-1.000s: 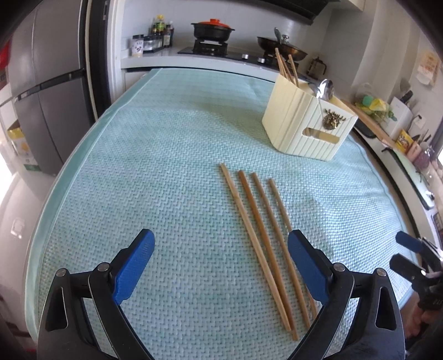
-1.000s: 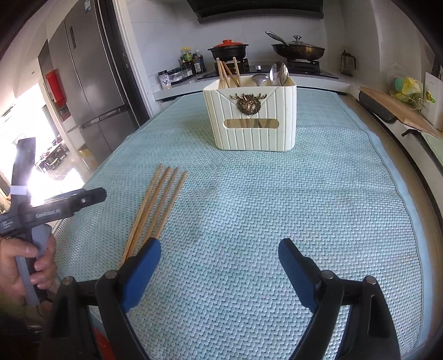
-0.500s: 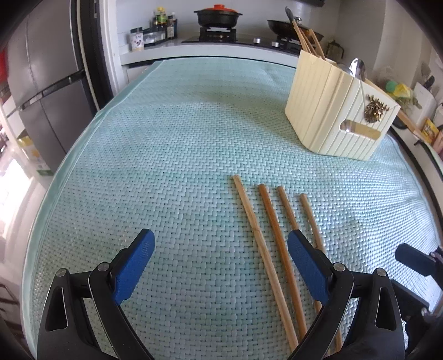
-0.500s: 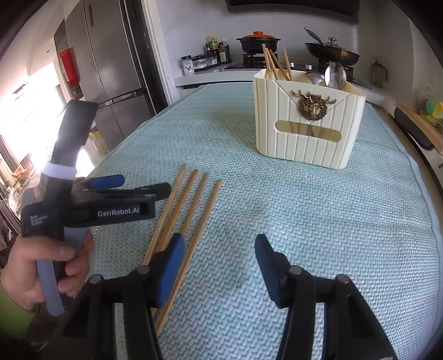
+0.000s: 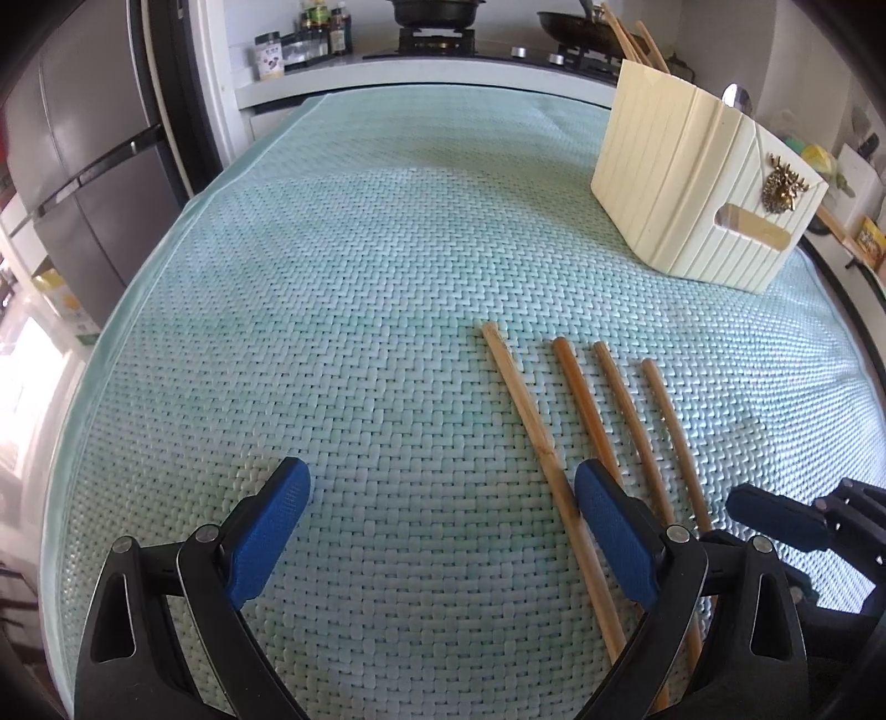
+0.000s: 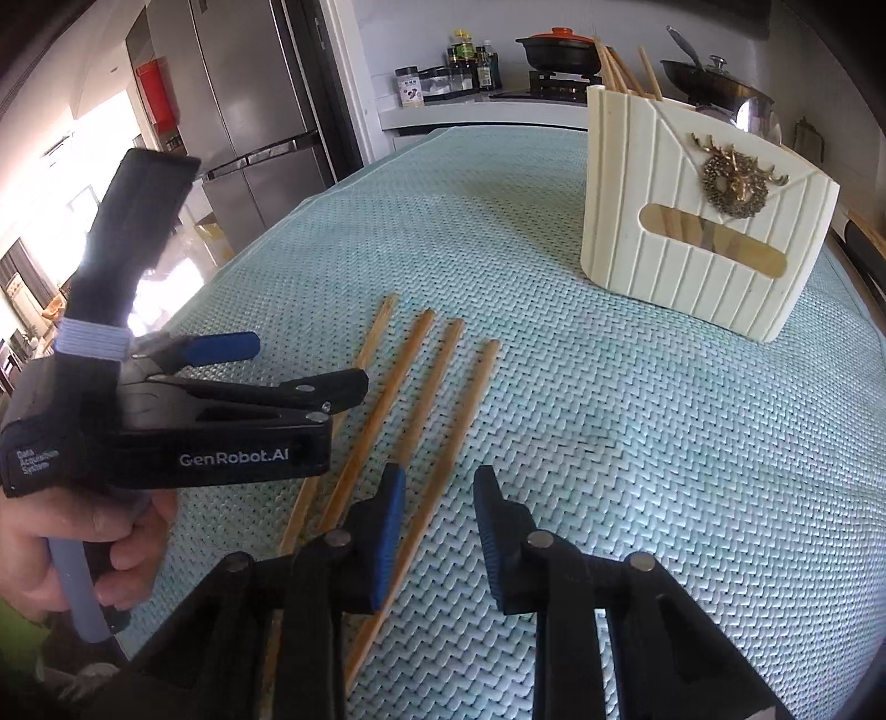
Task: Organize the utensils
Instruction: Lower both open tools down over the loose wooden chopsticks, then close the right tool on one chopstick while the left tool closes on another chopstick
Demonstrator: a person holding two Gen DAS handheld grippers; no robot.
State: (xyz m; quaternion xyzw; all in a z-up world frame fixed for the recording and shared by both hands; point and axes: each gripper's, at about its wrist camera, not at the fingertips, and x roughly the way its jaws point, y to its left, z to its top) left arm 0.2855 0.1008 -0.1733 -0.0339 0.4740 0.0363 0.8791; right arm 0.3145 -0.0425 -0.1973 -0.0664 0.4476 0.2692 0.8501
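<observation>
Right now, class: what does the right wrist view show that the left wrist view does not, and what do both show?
Only the right wrist view: a hand gripping the left tongs' handle, and a red-lidded pot.

Only the left wrist view: the left tongs from behind, wide open over bare mat.

Both: four chopsticks on the green mat and the cream utensil holder.
</observation>
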